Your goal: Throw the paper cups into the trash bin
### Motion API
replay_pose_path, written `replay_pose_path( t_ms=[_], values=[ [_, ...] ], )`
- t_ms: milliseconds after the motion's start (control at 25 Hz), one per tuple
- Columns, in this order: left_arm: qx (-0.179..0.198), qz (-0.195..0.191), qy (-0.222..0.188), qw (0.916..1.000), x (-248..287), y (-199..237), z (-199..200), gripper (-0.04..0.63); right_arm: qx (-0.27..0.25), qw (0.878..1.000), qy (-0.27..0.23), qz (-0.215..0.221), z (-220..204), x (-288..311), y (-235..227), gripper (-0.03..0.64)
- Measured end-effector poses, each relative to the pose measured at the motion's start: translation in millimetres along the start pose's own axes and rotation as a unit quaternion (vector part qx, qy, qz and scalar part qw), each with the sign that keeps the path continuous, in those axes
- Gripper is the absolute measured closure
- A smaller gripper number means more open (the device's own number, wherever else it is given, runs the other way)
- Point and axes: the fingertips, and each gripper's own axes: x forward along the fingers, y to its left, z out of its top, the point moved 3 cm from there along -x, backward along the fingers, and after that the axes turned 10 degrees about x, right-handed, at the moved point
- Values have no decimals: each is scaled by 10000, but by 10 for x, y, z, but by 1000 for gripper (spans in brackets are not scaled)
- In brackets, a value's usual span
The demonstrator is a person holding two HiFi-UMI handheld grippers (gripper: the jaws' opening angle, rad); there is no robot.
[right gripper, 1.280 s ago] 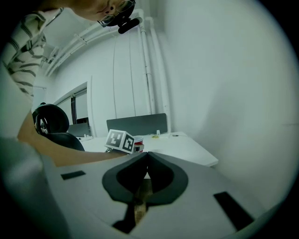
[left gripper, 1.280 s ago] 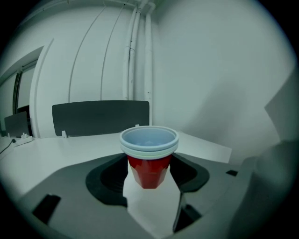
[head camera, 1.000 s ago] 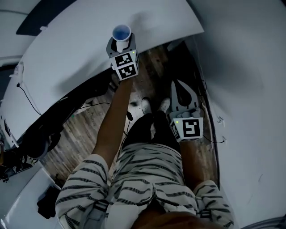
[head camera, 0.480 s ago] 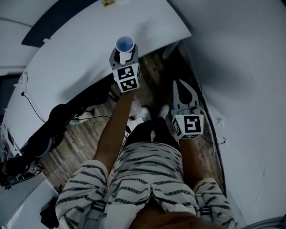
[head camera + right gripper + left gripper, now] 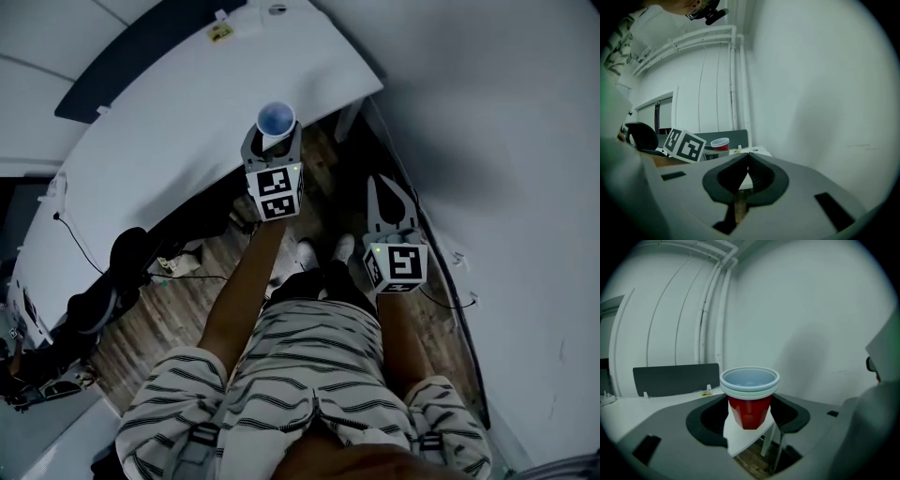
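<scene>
Left tongs (image 5: pixel 274 142) grasp stacked red paper cups (image 5: pixel 749 395); right tongs (image 5: pixel 747 161) clenched, empty. I'd keep them upright, seeking the bin.

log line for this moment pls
left gripper: shut on paper cup, upright | right gripper: jaws together, empty | trash bin: not in view

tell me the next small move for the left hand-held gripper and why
Probably hold the left hand-held gripper shut on the red paper cup and carry it away from the white table, turning to look for the bin. The cup is gripped upright over the table's edge, and no trash bin shows in any view, so releasing now seems premature.
</scene>
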Motion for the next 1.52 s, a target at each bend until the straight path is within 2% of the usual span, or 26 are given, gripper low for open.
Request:
replay_pose_path(
  t_ms=[360, 760, 1160, 1520],
  values=[
    [-26, -492, -195, 9986, -162, -458, 265, 296, 34, 9991, -157, -396, 115, -228, -189, 607],
    [81, -1016, -534, 9934, -298, -933, 647, 296, 59, 9960, -368, -808, 253, -495, -434, 607],
    [223, -1573, -672, 9850, -517, -1431, 751, 296, 126, 9906, -537, -1253, 226, -809, -661, 607],
    [393, -2148, -768, 9728, -639, -1867, 768, 296, 215, 9833, -563, -1719, 165, -1039, -862, 607]
  ],
)
